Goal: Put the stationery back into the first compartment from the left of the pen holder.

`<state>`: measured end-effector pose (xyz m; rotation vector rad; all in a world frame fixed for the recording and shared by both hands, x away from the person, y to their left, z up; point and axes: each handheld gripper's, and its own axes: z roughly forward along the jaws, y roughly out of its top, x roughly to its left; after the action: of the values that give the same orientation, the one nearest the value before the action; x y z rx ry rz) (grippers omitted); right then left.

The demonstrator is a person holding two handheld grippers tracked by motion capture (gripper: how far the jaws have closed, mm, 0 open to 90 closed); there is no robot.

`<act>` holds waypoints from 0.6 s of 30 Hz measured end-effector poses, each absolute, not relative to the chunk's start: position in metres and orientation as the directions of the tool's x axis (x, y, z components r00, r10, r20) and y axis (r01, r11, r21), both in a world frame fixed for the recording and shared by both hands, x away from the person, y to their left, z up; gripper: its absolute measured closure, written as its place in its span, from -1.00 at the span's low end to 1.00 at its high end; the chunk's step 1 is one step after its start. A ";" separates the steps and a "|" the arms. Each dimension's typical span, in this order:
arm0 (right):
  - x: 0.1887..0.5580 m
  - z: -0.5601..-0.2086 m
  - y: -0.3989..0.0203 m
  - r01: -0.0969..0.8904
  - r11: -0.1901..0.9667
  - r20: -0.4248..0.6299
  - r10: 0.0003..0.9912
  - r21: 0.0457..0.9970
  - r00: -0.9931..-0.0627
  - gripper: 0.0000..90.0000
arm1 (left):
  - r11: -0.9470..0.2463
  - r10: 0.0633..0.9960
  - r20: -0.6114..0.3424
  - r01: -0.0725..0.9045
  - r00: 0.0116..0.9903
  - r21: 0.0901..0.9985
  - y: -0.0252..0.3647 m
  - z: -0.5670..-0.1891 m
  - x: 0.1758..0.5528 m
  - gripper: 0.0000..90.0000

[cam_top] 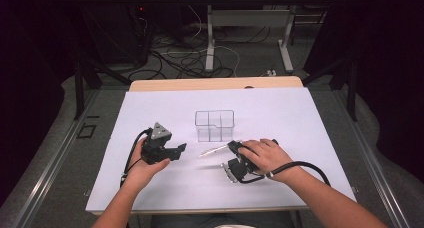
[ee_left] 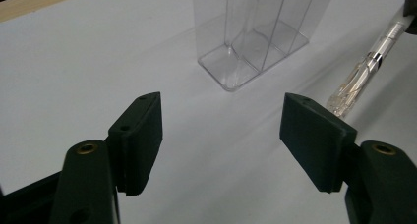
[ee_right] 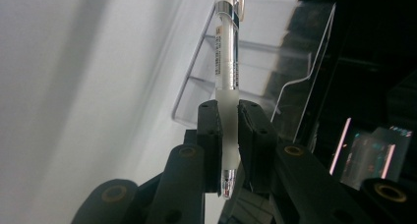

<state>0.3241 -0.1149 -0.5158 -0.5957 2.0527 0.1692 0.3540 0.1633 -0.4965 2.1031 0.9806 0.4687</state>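
A clear plastic compartment holder (cam_top: 215,125) stands upright near the middle of the white table sheet (cam_top: 150,108). My right gripper (cam_top: 234,145) is shut on a clear pen (cam_top: 214,150), which sticks out to the left, just in front of the holder. In the right gripper view the pen (ee_right: 227,62) runs up between the pads of the gripper (ee_right: 227,135) toward the holder (ee_right: 275,62). My left gripper (cam_top: 181,149) hovers left of the pen, open with nothing between its jaws. Its own view has the gripper (ee_left: 231,135) facing the holder (ee_left: 255,32), with the pen (ee_left: 359,76) at the right.
The sheet covers a wooden table whose far edge (cam_top: 215,83) shows behind it. Beyond it are floor cables (cam_top: 180,58) and the legs of another table (cam_top: 210,38). Metal rails (cam_top: 55,158) run along both sides.
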 end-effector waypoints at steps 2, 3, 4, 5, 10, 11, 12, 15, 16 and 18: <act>0.322 -0.516 -0.113 -0.491 0.862 -0.839 -0.358 -0.127 -0.411 0.78 | -0.422 0.764 0.008 0.491 0.645 0.762 0.161 -0.496 0.352 -0.19; 0.321 -0.516 -0.112 -0.494 0.861 -0.850 -0.346 -0.120 -0.397 0.78 | -0.430 0.762 0.021 0.481 0.647 0.764 0.160 -0.495 0.351 -0.19; 0.321 -0.516 -0.111 -0.502 0.856 -0.850 -0.355 -0.128 -0.389 0.78 | -0.432 0.759 0.022 0.478 0.651 0.765 0.159 -0.494 0.351 -0.19; 0.320 -0.517 -0.111 -0.502 0.856 -0.854 -0.350 -0.125 -0.385 0.78 | -0.430 0.757 0.012 0.485 0.653 0.762 0.158 -0.493 0.351 -0.19; 0.317 -0.518 -0.109 -0.524 0.838 -0.853 -0.377 -0.149 -0.360 0.78 | -0.446 0.734 0.000 0.481 0.679 0.755 0.152 -0.491 0.352 -0.20; 0.317 -0.519 -0.109 -0.527 0.838 -0.859 -0.370 -0.144 -0.353 0.78 | -0.449 0.730 -0.004 0.483 0.684 0.752 0.151 -0.491 0.352 -0.20; 0.317 -0.519 -0.109 -0.529 0.836 -0.858 -0.372 -0.145 -0.353 0.78 | -0.457 0.724 -0.002 0.483 0.689 0.747 0.150 -0.490 0.352 -0.20; 0.316 -0.520 -0.107 -0.538 0.829 -0.860 -0.380 -0.153 -0.341 0.78 | -0.470 0.714 -0.002 0.481 0.701 0.741 0.146 -0.488 0.353 -0.18; 0.316 -0.520 -0.107 -0.542 0.826 -0.859 -0.384 -0.155 -0.340 0.78 | -0.472 0.711 0.001 0.477 0.703 0.741 0.144 -0.488 0.353 -0.16; 0.315 -0.520 -0.106 -0.544 0.824 -0.857 -0.388 -0.159 -0.337 0.78 | -0.471 0.706 -0.010 0.481 0.708 0.740 0.141 -0.486 0.353 -0.15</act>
<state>0.3153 -0.1059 -0.5203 -0.6929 1.9693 0.1886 0.3535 0.1413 -0.4861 2.1607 0.8989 0.3840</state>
